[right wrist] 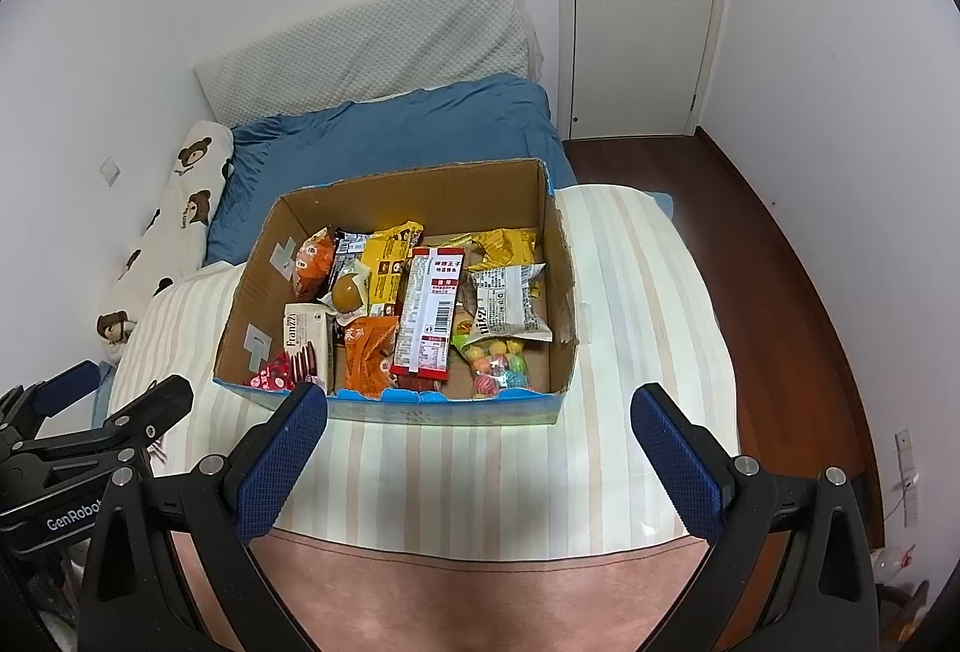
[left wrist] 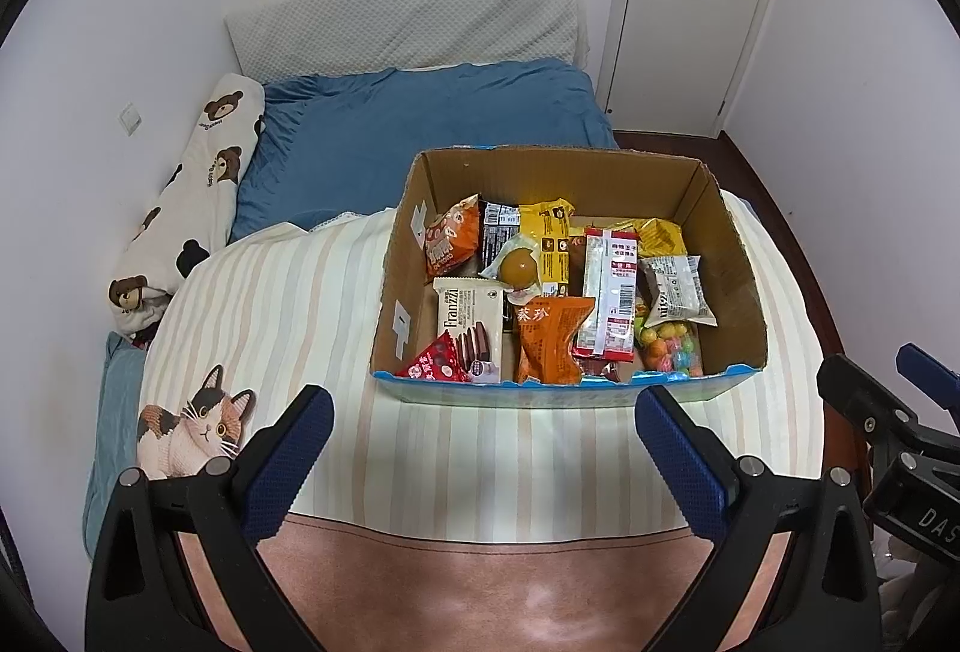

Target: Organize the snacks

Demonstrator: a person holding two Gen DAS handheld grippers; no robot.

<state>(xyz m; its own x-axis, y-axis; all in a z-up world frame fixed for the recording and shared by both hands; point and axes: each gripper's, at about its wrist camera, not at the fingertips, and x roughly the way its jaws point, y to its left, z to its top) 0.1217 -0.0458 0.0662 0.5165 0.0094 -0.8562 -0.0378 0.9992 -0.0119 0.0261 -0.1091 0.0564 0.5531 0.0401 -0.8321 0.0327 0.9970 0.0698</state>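
A cardboard box (left wrist: 729,256) (right wrist: 555,256) sits on a striped blanket on the bed and holds several snack packets. Among them are a white Franzzi packet (left wrist: 471,319) (right wrist: 309,337), an orange packet (left wrist: 549,340) (right wrist: 369,352), a long red-and-white packet (left wrist: 609,301) (right wrist: 429,313) and a bag of coloured candy balls (left wrist: 672,346) (right wrist: 501,364). My left gripper (left wrist: 483,421) hangs open just short of the box's near wall, nothing between its fingers. My right gripper (right wrist: 477,418) is open too, empty, at the same near wall. Each gripper shows at the edge of the other's view.
The striped blanket (left wrist: 288,316) (right wrist: 648,304) has a cat print (left wrist: 195,430) at its left. Beyond lie a blue duvet (left wrist: 420,129), a bear-print pillow (left wrist: 192,196) and a grey mattress pad (left wrist: 402,21) against the wall. A white door (right wrist: 645,3) and wooden floor (right wrist: 798,256) are on the right.
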